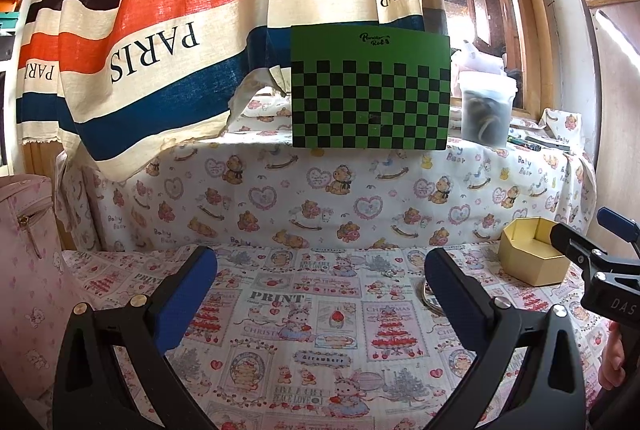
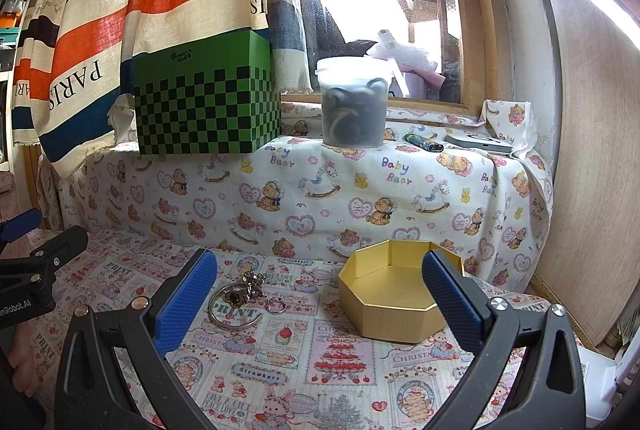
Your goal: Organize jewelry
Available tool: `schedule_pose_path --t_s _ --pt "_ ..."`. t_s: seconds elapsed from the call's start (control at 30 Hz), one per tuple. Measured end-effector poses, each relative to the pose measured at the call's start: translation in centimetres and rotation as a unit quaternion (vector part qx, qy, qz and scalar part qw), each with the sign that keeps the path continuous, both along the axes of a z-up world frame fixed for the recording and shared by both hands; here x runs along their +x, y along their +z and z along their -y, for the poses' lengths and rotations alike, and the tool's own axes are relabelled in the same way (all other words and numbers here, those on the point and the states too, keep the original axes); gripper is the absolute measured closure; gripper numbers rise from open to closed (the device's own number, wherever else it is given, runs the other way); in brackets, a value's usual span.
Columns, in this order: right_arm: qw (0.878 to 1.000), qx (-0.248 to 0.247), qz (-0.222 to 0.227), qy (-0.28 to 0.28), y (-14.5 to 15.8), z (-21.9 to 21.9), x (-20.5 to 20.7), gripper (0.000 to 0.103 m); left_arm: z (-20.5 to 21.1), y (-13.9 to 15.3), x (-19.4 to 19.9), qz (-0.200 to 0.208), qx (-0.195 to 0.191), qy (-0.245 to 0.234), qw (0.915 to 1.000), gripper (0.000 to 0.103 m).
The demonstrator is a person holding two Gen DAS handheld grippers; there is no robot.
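On the printed cloth lies a small heap of jewelry: a silver bangle (image 2: 236, 310), a small ring (image 2: 276, 306) and a cluster of charms (image 2: 253, 284). Just right of it stands an open, empty gold box (image 2: 400, 322). My right gripper (image 2: 320, 302) hovers open in front of both, holding nothing; its right finger hides part of the box. My left gripper (image 1: 320, 290) is open and empty over bare cloth. From there, a small ring (image 1: 390, 273) lies ahead, the bangle (image 1: 425, 296) peeks from behind my right finger, and the gold box (image 1: 528, 266) sits at right, behind the right gripper (image 1: 588, 230).
A raised ledge under bear-print cloth runs along the back, carrying a green checkered box (image 2: 206, 110), a lidded plastic tub (image 2: 354, 102), a lighter (image 2: 424, 143) and a flat grey device (image 2: 480, 144). A striped curtain (image 1: 168, 30) hangs above. A pink bag (image 1: 28, 250) stands at far left.
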State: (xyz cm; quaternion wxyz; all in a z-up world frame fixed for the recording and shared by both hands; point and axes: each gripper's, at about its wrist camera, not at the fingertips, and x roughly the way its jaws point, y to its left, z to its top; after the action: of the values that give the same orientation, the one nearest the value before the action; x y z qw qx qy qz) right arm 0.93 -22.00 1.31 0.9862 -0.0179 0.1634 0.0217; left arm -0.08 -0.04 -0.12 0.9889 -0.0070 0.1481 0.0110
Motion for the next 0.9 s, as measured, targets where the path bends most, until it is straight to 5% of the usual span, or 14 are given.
schedule_pose_path --t_s 0.9 --pt "1.000 0.000 -0.001 0.000 0.00 0.01 0.01 0.000 -0.12 -0.05 0.16 -0.002 0.000 0.001 1.0000 0.000"
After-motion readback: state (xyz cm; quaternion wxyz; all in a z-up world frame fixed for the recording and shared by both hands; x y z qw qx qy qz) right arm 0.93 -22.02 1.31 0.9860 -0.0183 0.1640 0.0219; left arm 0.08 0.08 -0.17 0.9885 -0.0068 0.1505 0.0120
